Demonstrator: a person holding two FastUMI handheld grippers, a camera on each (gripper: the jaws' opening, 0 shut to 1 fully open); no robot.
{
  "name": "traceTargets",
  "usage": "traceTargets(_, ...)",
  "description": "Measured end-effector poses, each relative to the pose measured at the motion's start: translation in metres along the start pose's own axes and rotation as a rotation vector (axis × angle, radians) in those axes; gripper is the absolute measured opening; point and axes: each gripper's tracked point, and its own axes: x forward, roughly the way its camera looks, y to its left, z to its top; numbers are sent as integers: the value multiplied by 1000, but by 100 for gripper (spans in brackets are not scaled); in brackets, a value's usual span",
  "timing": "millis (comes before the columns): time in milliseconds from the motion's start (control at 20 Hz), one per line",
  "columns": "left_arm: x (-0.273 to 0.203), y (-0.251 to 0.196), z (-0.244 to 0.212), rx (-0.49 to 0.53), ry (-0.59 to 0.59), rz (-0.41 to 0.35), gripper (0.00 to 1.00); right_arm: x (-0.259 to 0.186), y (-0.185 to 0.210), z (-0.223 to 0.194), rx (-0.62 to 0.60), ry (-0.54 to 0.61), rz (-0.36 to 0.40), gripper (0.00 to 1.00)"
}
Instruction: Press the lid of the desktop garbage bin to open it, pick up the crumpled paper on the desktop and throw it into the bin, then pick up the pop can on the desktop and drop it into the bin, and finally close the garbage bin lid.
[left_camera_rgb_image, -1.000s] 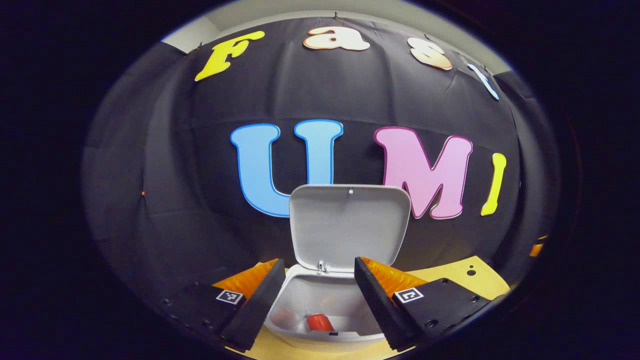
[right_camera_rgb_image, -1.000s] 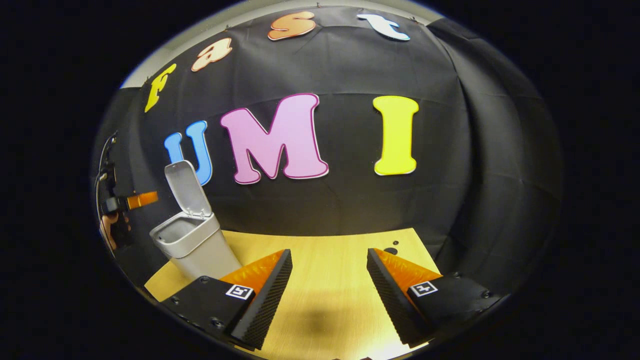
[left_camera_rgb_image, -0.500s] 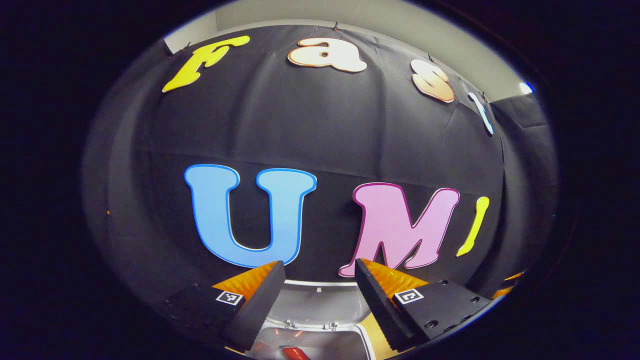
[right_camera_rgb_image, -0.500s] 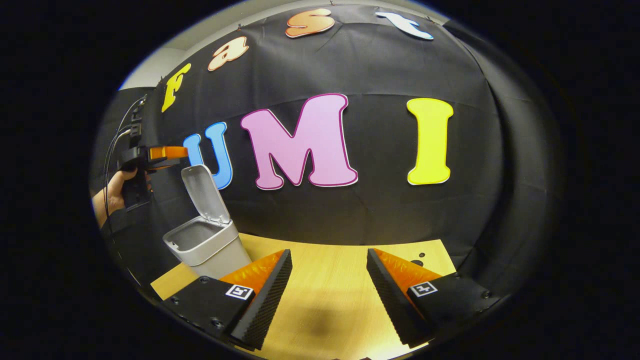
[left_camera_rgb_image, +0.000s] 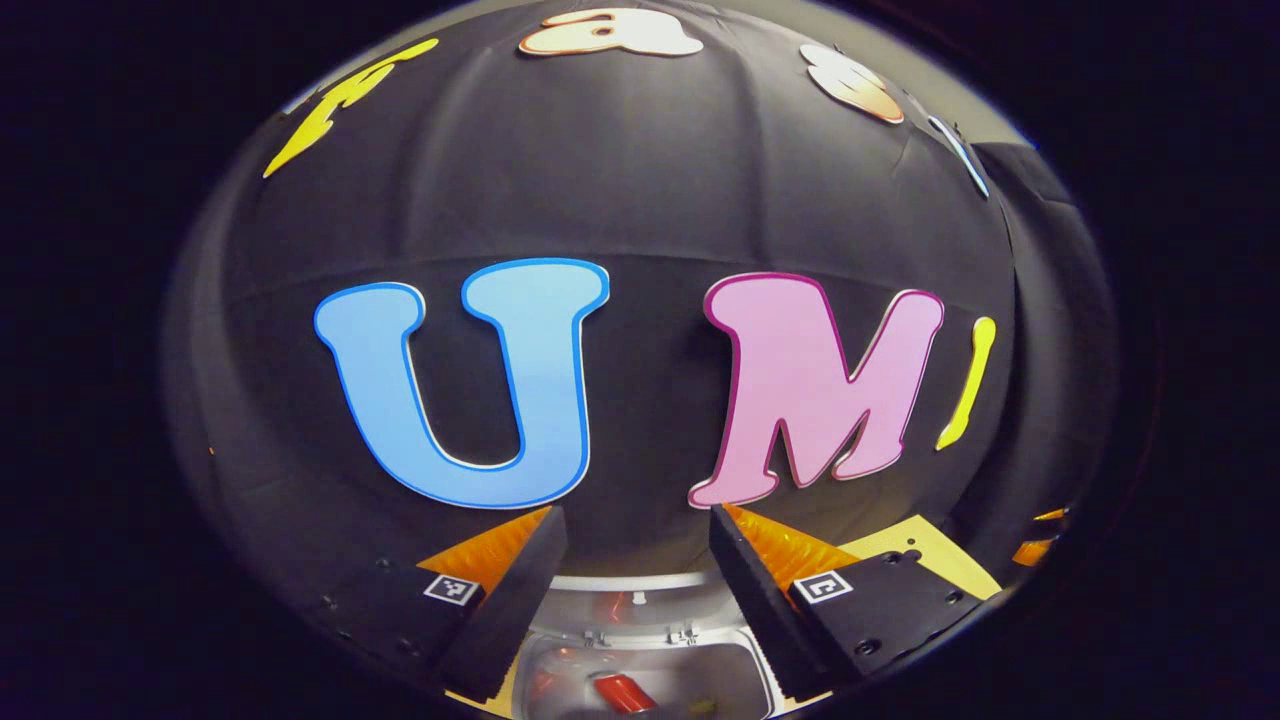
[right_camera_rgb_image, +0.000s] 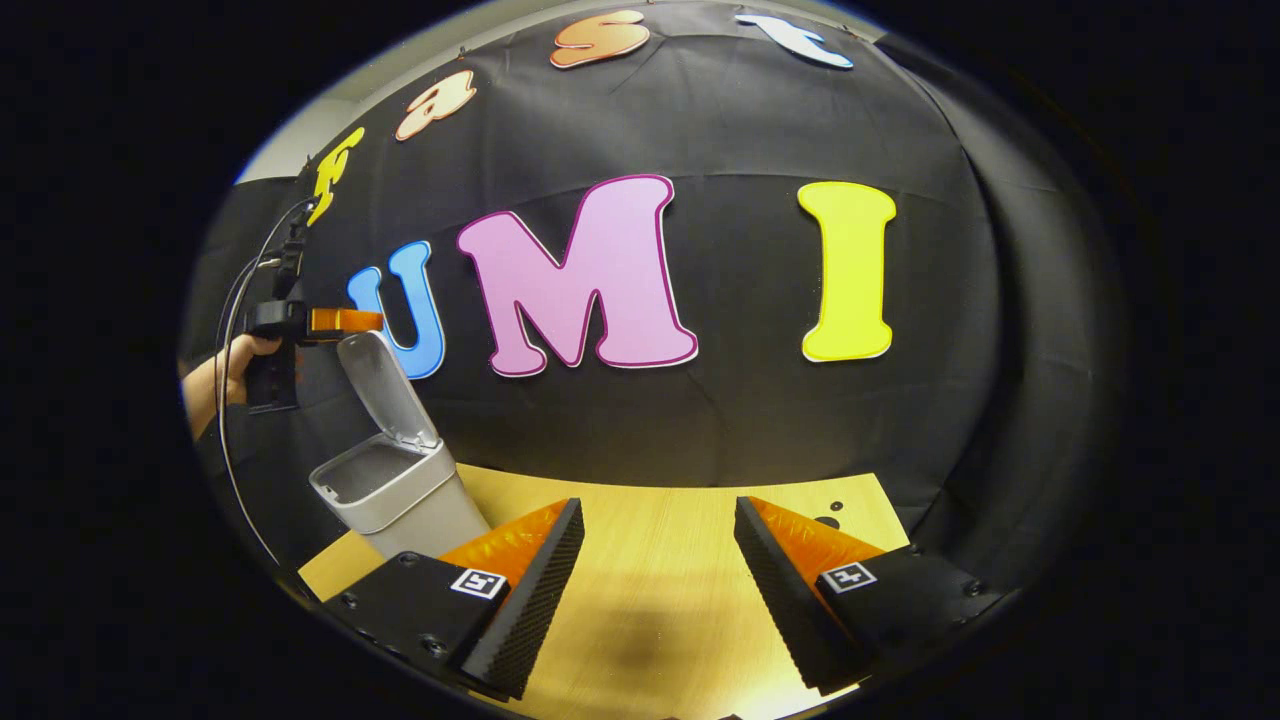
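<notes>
- No brand or readable writing is showing on the garbage bin, and the pop can's print is too small to read; small square black-and-white markers are sitting on each gripper's finger mounts.
- The left gripper is hanging above the bin with its jaws apart and nothing between them. The lid's top edge is lying just below and between the fingertips.
- The red pop can is lying on its side inside the bin, below the jaws, its long axis running roughly left to right in the left gripper view.
- In the right gripper view, the lid is standing raised, tilting back from the bin's mouth, with the left gripper and a hand at its top edge.
- The right gripper is hovering over the wooden desktop, jaws apart and empty, the bin well off to its left.
</notes>
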Motion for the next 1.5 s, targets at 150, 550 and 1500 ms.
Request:
traceTargets(150,-27,-2,-17,-16,50,4,98,0,1,-3,1,2,1,98)
traceTargets(550,-88,-7,-89,-96,64,48,96,-20,22,-17,-9,4,11,98)
traceTargets(1500,-110,-17,-211,59,151,-38,100,-126,83,-56,-26,28,-117,98)
